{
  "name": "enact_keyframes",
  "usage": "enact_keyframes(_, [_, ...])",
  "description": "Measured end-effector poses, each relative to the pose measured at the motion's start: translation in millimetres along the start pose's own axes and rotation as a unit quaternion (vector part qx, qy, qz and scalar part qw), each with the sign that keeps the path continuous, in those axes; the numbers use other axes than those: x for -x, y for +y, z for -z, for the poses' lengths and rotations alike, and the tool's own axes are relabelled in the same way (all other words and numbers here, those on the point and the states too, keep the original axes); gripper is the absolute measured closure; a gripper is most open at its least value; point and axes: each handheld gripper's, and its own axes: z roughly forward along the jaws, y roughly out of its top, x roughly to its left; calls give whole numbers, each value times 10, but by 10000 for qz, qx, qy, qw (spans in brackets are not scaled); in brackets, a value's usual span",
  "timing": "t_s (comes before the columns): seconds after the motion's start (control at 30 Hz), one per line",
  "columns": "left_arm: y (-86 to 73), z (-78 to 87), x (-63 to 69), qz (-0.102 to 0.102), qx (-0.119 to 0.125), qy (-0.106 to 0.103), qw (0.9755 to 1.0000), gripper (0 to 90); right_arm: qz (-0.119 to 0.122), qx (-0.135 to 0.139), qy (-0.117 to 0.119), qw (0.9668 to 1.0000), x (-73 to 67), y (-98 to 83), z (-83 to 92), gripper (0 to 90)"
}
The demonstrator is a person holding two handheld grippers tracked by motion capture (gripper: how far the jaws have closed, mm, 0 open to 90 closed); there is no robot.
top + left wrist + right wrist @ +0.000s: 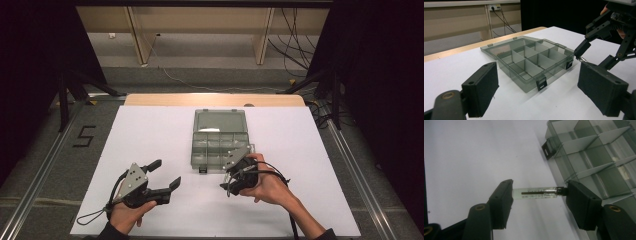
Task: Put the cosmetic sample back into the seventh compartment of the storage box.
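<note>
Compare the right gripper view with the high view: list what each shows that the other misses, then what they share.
Right gripper view alone: a small clear tube with a dark rod inside, held end to end between the right gripper's jaws just above the white table, beside the box.

High view alone: the left gripper, jaws wide apart; the box's lid laid open; both hands; the floor.

Both: the grey compartment box and the white table.
</note>
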Motion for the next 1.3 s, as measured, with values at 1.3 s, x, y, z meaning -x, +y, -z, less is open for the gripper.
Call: enact_keyframes(1.3, [-4,-6,-3,26,12,2,10000,159,-475,743,-658,9939,227,100,166,399])
